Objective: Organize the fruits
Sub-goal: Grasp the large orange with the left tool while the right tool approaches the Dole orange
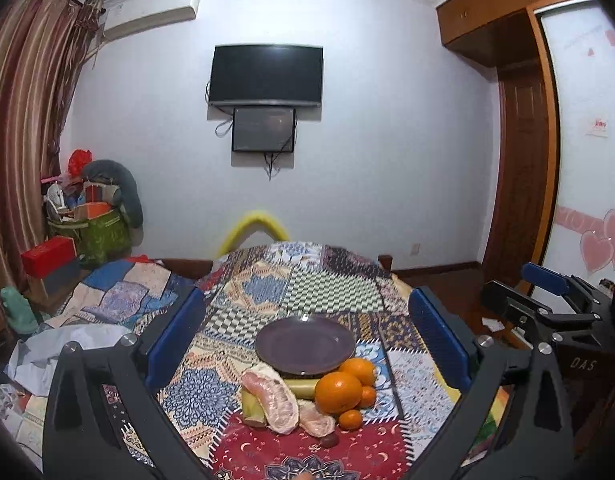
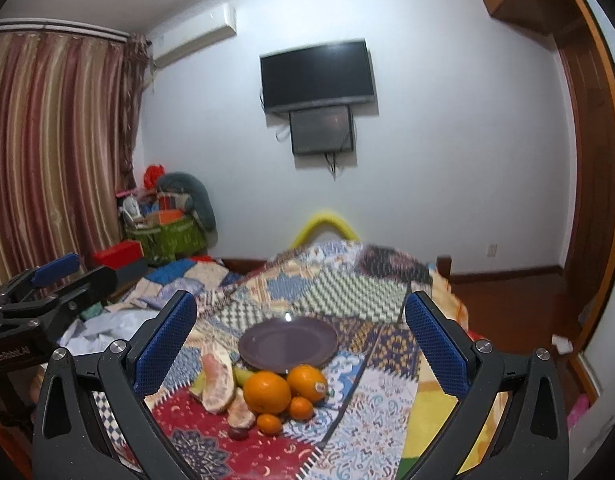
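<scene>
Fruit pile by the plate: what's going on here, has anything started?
Nothing is being handled yet. Both the left hand-held gripper and the right hand-held gripper hover open above the patchwork-covered table, holding nothing. The round dark purple plate has nothing on it. In front of it sit the large orange, a second orange, two small tangerines, peeled pomelo segments and a banana, clustered together.

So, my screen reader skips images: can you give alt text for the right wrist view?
Open right gripper hovers over a patchwork cloth holding an empty purple plate, with oranges, tangerines and pomelo pieces piled just in front of it.
</scene>
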`<control>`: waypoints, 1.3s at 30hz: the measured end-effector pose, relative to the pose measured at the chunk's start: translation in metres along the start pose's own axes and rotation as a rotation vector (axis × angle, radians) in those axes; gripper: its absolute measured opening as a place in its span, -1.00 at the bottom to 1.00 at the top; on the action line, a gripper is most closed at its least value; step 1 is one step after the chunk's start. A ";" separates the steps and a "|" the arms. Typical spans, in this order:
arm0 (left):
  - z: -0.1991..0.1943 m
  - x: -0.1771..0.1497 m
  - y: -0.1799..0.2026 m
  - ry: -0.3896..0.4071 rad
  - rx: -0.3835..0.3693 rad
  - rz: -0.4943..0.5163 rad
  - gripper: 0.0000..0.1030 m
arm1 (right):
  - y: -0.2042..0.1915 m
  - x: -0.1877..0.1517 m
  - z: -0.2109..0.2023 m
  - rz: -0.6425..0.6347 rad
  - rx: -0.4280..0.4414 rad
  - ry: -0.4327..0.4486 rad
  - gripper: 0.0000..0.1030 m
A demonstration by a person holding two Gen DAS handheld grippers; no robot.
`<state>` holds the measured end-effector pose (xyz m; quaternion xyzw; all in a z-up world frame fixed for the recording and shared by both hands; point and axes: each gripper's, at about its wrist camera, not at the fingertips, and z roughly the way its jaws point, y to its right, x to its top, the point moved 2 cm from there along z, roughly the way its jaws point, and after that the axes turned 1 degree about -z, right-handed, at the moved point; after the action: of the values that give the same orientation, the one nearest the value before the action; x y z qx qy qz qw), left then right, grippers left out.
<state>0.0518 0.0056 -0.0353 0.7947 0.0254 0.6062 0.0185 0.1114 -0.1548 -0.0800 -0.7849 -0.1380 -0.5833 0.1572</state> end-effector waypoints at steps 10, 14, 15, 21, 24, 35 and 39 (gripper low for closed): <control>0.060 -0.037 -0.019 -0.171 0.021 -0.035 0.91 | 0.035 -0.044 0.054 0.072 -0.029 -0.212 1.00; 0.085 -0.055 -0.026 -0.258 0.002 -0.072 0.77 | 0.040 -0.060 0.069 0.055 -0.050 -0.275 0.98; 0.092 -0.059 -0.027 -0.280 -0.003 -0.080 0.72 | 0.041 -0.062 0.072 0.051 -0.051 -0.284 0.96; 0.126 -0.084 -0.016 -0.379 -0.030 -0.083 0.61 | 0.043 -0.073 0.086 0.021 -0.050 -0.324 0.79; 0.142 -0.095 -0.005 -0.422 -0.045 -0.074 0.61 | 0.048 -0.078 0.091 0.028 -0.040 -0.340 0.70; 0.186 -0.129 0.025 -0.571 -0.088 -0.043 0.62 | 0.067 -0.092 0.105 0.079 -0.008 -0.391 0.60; 0.195 -0.140 0.033 -0.603 -0.088 -0.020 0.61 | 0.071 -0.095 0.108 0.096 0.010 -0.403 0.60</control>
<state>0.2040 -0.0362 -0.2195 0.9369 0.0000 0.3434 0.0656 0.2070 -0.1783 -0.2061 -0.8906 -0.1319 -0.4054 0.1581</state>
